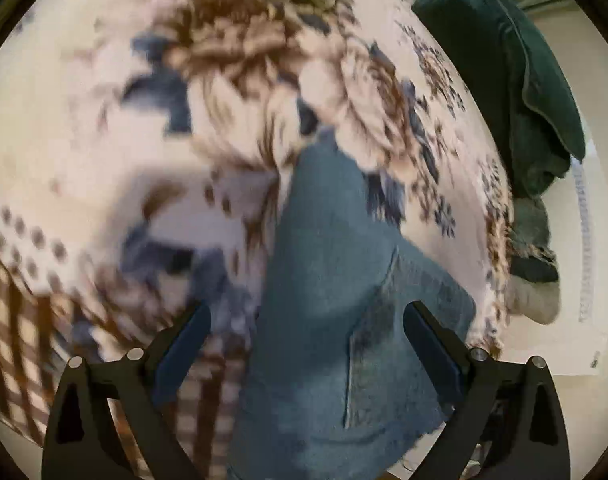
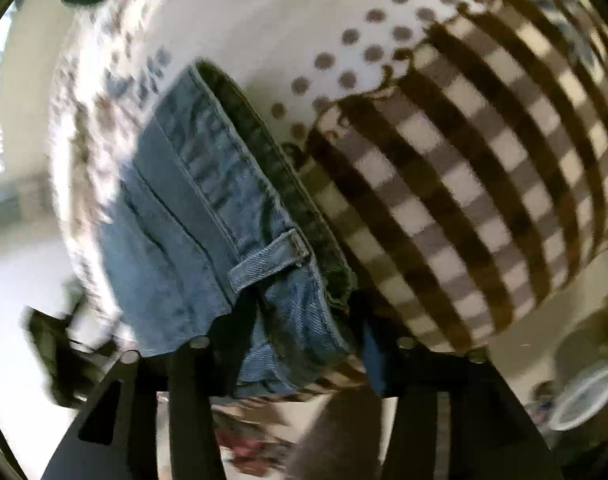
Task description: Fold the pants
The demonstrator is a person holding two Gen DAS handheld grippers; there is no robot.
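A pair of blue denim pants lies on a bed covered by a cream blanket printed with brown flowers, dots and a brown check border. Taking the check border as landmark, the pants lie just beside it, their waistband running along its edge and one leg stretching away toward the flowers. A dark green cushion sits far from the border, at the bed's other side.

Denim like this looks fairly heavy and soft, likely to drape and sag, yet thick enough to hold a crease. It should not slip easily. The doubled waistband and the belt loop look like firm places to take hold, as do the leg hems, which are out of view.

The left gripper points steeply down over the pants, its tongs spread wide either side of a pocket area, pressing nothing. The right gripper also tilts steeply down, at the waistband end nearest the border. Denim lies between its tongs, which stand partly apart; whether they still pinch the cloth cannot be told, as both views are blurred.
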